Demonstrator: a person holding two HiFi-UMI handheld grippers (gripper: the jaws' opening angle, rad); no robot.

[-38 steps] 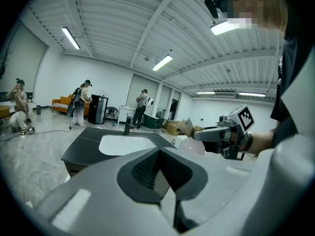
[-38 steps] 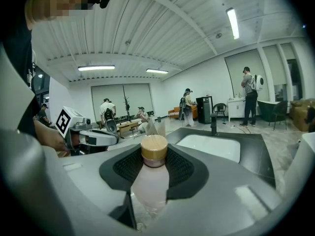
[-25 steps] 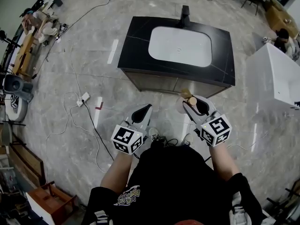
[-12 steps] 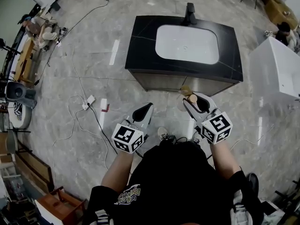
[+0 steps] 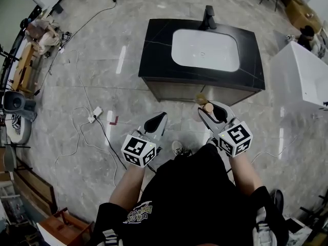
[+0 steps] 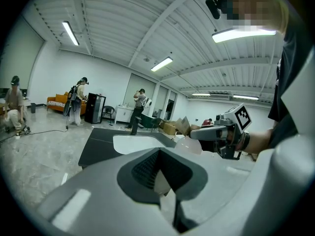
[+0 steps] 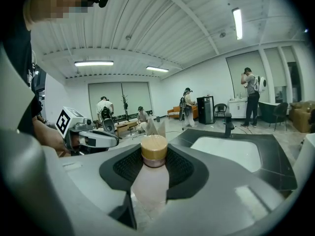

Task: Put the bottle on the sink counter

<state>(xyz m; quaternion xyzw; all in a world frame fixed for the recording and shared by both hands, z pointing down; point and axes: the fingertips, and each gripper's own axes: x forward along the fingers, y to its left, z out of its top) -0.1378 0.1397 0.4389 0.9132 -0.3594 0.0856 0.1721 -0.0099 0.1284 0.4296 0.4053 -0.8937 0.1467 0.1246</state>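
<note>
Pale bottle (image 7: 150,181) clamped in right hand-held gripper (image 5: 209,109), held short of sink counter (image 5: 154,50).

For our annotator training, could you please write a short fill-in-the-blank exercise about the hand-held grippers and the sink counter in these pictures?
1. The bottle is clamped between the jaws of the ____ hand-held gripper.
2. The left hand-held gripper is shut and holds ____.
3. The sink counter is ____ around a white basin.
4. The faucet stands at the counter's ____ edge, seen from the person.

Missing words: right; nothing; black; far
</note>
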